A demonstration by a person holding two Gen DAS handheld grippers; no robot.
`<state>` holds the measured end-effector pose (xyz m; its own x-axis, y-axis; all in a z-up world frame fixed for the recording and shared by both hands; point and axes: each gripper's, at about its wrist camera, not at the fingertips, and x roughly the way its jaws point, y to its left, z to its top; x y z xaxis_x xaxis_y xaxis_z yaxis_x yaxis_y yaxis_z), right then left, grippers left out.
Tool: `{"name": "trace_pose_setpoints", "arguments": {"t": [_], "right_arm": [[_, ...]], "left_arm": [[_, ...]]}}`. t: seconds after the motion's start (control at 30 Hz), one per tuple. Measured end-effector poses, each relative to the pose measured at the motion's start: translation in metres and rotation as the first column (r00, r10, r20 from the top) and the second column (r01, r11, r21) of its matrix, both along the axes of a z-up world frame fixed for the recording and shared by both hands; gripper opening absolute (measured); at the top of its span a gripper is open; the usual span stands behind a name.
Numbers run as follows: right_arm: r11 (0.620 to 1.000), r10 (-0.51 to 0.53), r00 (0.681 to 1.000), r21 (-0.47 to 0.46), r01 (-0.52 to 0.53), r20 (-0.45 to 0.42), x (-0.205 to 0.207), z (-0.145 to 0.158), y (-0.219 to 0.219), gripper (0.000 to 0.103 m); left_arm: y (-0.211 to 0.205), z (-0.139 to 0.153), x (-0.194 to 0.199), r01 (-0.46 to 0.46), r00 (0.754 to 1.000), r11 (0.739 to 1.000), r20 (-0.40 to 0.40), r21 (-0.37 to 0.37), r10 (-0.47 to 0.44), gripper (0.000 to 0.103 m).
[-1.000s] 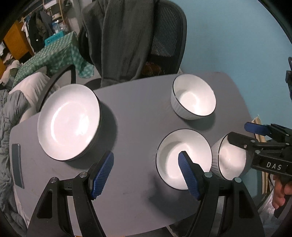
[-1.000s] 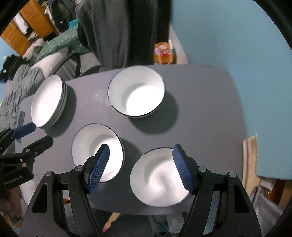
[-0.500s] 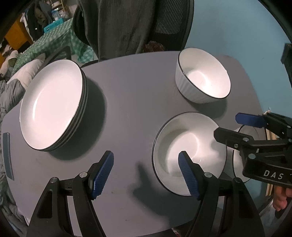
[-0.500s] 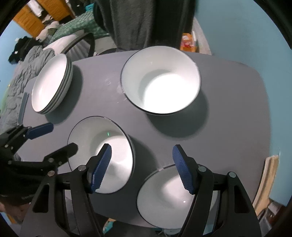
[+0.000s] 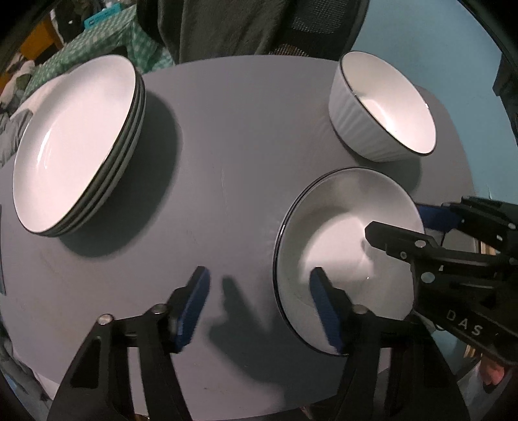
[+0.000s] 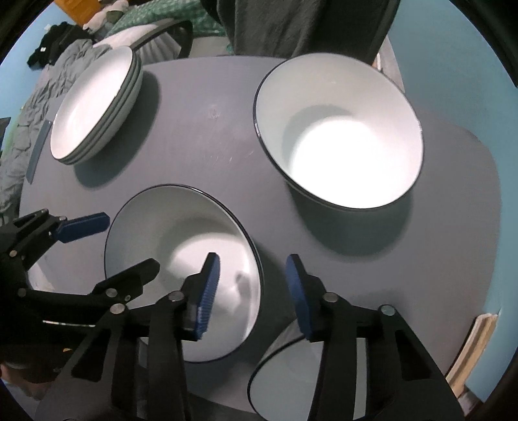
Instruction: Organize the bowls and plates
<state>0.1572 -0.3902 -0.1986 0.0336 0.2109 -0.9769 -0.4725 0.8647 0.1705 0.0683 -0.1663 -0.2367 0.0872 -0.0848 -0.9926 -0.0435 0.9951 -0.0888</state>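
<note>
A stack of white plates (image 5: 74,142) sits at the table's left; it also shows in the right wrist view (image 6: 95,103). A white ribbed bowl (image 5: 385,110) stands at the far right, large in the right wrist view (image 6: 343,136). A second white bowl (image 5: 343,246) sits nearer; it also shows in the right wrist view (image 6: 181,259). My left gripper (image 5: 259,301) is open, straddling that bowl's left rim. My right gripper (image 6: 251,291) is open over that bowl's right rim. A third bowl (image 6: 291,375) lies at the near edge.
The grey oval table (image 5: 226,162) carries everything. A dark office chair with a grey garment (image 5: 246,22) stands behind it. A blue wall (image 5: 437,42) is to the right. A thin dark strip (image 6: 39,149) lies at the table's left edge.
Both grippers have come down and forward toward the table. They have closed in on the middle bowl from either side. Both stay open.
</note>
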Motion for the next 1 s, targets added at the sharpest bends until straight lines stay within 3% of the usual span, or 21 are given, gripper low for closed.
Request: {"name": "trace_pose_setpoints", "arguments": {"t": [0.1, 0.23, 0.57, 1.0], "right_arm": [[1.0, 0.003, 1.0, -0.005, -0.003, -0.025, 0.001, -0.004, 0.003, 0.023], [0.999, -0.013, 1.0, -0.039, 0.012, -0.022, 0.001, -0.007, 0.002, 0.016], [0.991, -0.128, 0.99, -0.045, 0.126, -0.054, 0.009, -0.006, -0.007, 0.013], [0.991, -0.128, 0.984, 0.026, 0.132, -0.12, 0.006, -0.003, 0.009, 0.009]], "left_arm": [[0.001, -0.003, -0.002, -0.013, 1.0, 1.0, -0.019, -0.005, 0.013, 0.047], [0.004, -0.003, -0.006, -0.029, 0.999, 0.999, -0.03, -0.044, 0.028, 0.039], [-0.001, 0.0, -0.012, -0.018, 0.999, 0.997, -0.048, -0.076, 0.014, 0.017], [0.022, 0.005, -0.02, -0.032, 0.998, 0.998, -0.064, -0.053, 0.028, 0.012]]}}
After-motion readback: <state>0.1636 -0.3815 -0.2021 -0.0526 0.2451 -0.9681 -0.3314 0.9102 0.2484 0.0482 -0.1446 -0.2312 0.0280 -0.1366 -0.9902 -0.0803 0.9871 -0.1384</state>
